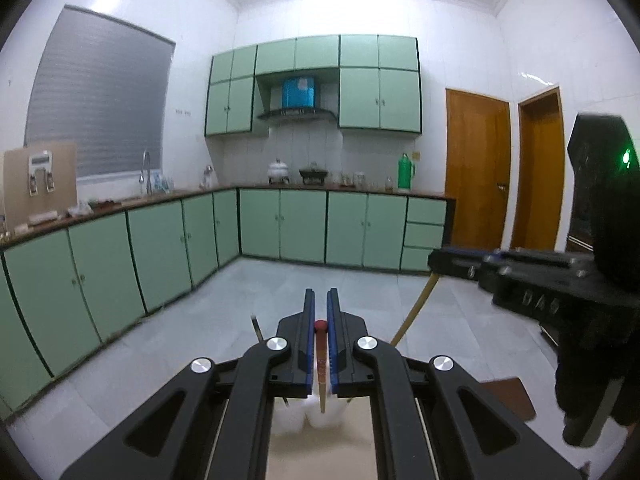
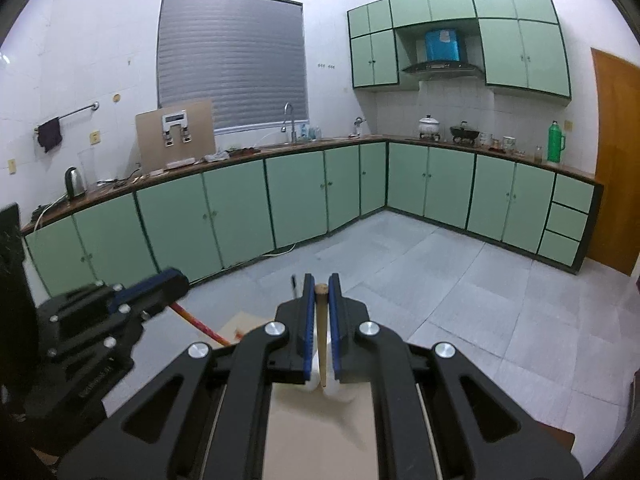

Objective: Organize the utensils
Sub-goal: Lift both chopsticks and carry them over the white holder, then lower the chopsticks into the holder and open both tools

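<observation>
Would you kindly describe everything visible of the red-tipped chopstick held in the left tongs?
The red-tipped chopstick is a slim stick, apparently wood or bamboo, tan along its shaft with a rounded red cap at the top. It stands nearly upright, clamped between the blue pads of the left tongs. Its lower end points down toward a white container on the pale table.

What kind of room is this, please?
A home kitchen, most likely. Green cabinets run under a long counter, with a sink faucet below the window, and a range hood over pots on the stove.
</observation>
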`<state>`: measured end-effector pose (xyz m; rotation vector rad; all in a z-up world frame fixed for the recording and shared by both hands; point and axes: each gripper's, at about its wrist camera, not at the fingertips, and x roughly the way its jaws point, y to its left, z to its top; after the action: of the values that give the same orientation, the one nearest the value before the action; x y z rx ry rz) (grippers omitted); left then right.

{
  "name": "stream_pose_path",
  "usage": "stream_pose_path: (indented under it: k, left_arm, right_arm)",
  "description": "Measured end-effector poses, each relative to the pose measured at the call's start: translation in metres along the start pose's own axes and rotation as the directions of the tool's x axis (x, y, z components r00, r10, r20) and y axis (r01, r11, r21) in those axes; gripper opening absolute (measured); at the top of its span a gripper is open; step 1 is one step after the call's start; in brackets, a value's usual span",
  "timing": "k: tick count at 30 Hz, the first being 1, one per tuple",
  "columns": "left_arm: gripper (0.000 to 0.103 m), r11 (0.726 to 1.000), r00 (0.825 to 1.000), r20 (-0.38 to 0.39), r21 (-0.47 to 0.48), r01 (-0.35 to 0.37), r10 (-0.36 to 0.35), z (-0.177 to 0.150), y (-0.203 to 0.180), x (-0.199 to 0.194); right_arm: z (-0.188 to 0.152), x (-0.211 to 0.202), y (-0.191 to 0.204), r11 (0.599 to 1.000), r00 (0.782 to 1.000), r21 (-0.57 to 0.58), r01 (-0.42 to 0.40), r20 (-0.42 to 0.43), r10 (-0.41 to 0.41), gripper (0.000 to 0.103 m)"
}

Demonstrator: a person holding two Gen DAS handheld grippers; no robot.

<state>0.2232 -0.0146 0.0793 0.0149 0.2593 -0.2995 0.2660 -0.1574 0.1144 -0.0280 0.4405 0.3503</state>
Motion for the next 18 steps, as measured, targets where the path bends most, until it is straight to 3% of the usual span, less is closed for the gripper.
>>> stream_pose_path:
  k: [6,11,18]
  left_arm:
    - [0.006,0.998,0.998,0.016,0.027,-0.053,0.053,0.010,0.004,0.043]
    - [0.006,0.995,0.996,-0.038,0.045,-0.083,0.085,-0.008,0.009,0.088]
    - [0.006,0.998,0.989,-0.130,0.005,-0.067,0.067,-0.040,0.024,0.130]
  right_arm:
    - [0.003,0.049,-0.015,0.999,0.999,0.012,0.034,-0.022,-0.034,0.006]
    - [-0.014,0.087,-0.023,0.999,0.997,0.021,0.040,-0.074,-0.038,0.006]
    - [-0.043,0.122,-0.022,0.999,0.990,0.037,0.038,-0.136,-0.032,0.006]
